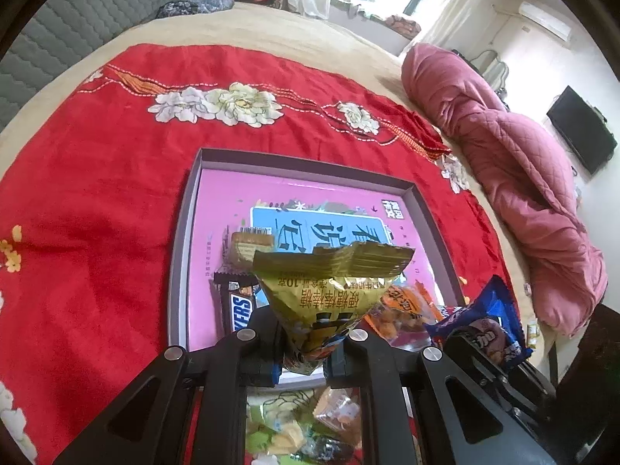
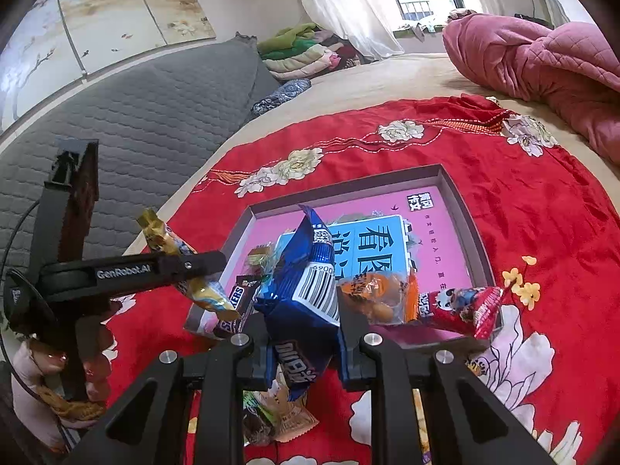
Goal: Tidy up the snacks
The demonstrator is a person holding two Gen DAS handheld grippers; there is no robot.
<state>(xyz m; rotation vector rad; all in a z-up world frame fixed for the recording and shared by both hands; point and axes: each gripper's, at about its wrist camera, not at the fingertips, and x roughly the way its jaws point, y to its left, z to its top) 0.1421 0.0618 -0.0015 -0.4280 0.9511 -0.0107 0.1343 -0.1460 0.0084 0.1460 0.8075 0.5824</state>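
**Two packets held over the tray**

Between the clenched fingers of the left gripper (image 1: pixel 306 343) a gold snack packet (image 1: pixel 329 279) is gripped; a blue snack packet (image 2: pixel 306 290) is pinched in the right gripper (image 2: pixel 304 352). Beneath both, a grey-rimmed tray (image 2: pixel 348 188) with a pink floor is set on a red floral cloth (image 1: pixel 97 232). In it a Snickers bar (image 1: pixel 236 310), an orange packet (image 2: pixel 376 298) and a red packet (image 2: pixel 465 308) are seen, the last perhaps resting on the rim.

Box (image 1: pixel 182 240) far half free; snacks (image 2: pixel 381 300) crowd near edge
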